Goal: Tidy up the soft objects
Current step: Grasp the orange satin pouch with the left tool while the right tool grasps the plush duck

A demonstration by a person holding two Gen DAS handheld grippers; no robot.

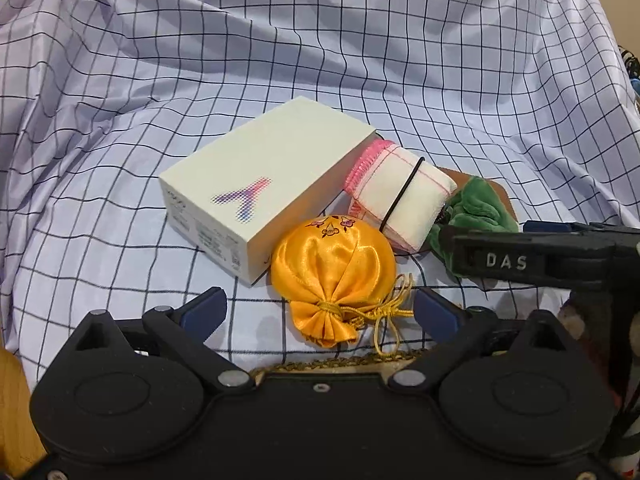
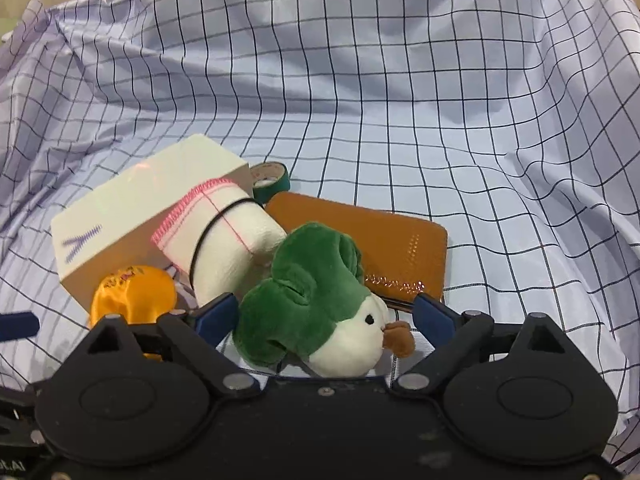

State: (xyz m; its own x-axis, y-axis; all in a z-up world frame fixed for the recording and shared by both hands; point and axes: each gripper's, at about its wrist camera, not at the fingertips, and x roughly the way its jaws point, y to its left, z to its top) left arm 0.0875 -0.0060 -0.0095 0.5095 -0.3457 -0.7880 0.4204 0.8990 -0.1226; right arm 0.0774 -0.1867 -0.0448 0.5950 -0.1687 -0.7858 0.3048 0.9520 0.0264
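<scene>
An orange satin pouch (image 1: 334,270) with a gold cord lies on the checked cloth, its tied neck between the open fingers of my left gripper (image 1: 320,312). It also shows in the right wrist view (image 2: 134,294). A rolled white towel (image 1: 402,196) with pink stitching and a black band leans on a white box (image 1: 260,184). A green and white plush toy (image 2: 312,300) lies between the open fingers of my right gripper (image 2: 324,316); the jaws are not closed on it. In the left wrist view the plush (image 1: 476,208) sits partly behind the right gripper's finger.
A brown leather wallet (image 2: 380,240) lies behind the plush. A green tape roll (image 2: 272,180) sits behind the white box (image 2: 132,224). The rumpled checked cloth (image 2: 400,100) rises at the back and sides. A wooden edge (image 1: 12,408) shows at the lower left.
</scene>
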